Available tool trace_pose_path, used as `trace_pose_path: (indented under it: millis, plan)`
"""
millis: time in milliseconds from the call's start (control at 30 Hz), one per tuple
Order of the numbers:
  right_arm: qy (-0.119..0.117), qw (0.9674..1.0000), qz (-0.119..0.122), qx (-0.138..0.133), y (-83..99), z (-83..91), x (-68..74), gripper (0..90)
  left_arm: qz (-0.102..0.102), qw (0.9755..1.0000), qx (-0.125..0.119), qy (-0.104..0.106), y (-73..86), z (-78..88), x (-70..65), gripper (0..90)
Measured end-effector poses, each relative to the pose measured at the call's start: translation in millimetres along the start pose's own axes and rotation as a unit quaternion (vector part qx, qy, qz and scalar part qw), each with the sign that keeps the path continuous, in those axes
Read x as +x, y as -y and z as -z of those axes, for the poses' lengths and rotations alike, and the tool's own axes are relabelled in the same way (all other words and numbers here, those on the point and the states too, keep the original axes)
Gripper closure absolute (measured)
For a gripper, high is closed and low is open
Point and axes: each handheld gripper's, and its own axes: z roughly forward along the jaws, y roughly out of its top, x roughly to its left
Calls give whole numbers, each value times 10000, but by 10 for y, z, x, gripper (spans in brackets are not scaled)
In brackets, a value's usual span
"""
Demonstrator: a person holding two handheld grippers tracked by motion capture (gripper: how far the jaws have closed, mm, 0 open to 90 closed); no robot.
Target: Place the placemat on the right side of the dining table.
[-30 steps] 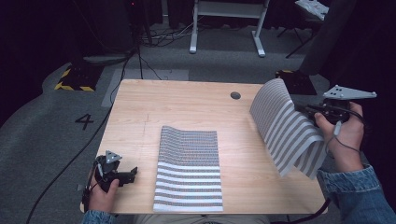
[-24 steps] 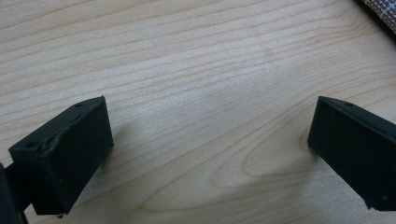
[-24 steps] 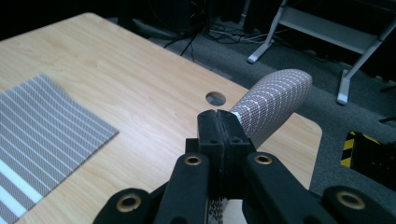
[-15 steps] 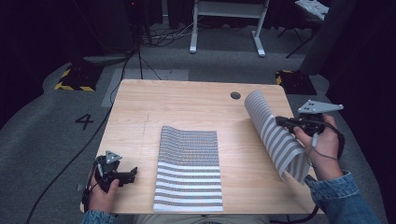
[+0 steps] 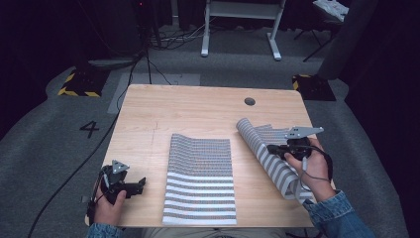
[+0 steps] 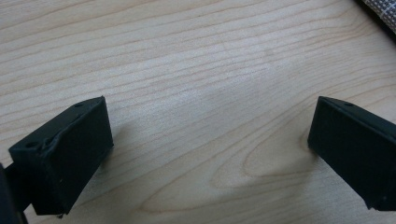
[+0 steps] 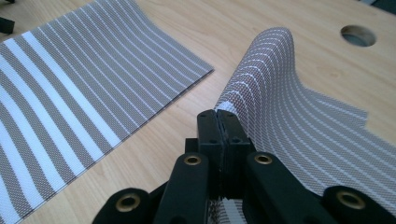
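Two grey-and-white striped woven placemats are on the wooden table [image 5: 198,109]. One placemat [image 5: 200,178] [image 7: 70,88] lies flat at the front middle. The other placemat [image 5: 270,153] [image 7: 289,107] is at the right, its left edge lifted and curled over. My right gripper [image 5: 271,148] [image 7: 223,116] is shut on that curled edge, low over the table. My left gripper [image 5: 141,184] [image 6: 205,154] rests at the front left corner, its jaws open over bare wood, nothing between them.
A round cable hole [image 5: 249,101] [image 7: 357,35] sits near the table's far right edge. Beyond the table are a grey floor, cables and a white frame's legs [image 5: 240,29]. A corner of the flat placemat [image 6: 380,9] lies close to my left gripper.
My right gripper has come down and to the left with the placemat's edge, so the mat that hung raised at the right now lies mostly on the table. The left gripper has stayed put.
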Motion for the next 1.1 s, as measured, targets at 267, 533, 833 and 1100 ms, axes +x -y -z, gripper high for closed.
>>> trace_pose_path:
  millis: [267,533,833,1100]
  plan:
    - [-536,9960,-598,-381,59,32,76,579,0,10000,0,0,0,0,0,0]
    - [262,9944,-861,-552,179,327,16,443,-4,10000,2,1,0,0,1,0]
    - [964,9868,-1295,96,692,235,-218,390,-9,10000,6,-10,-3,-1,1,0]
    - [1141,9809,-1432,660,1067,3,-302,368,-10,10000,6,-10,-3,-1,1,0]
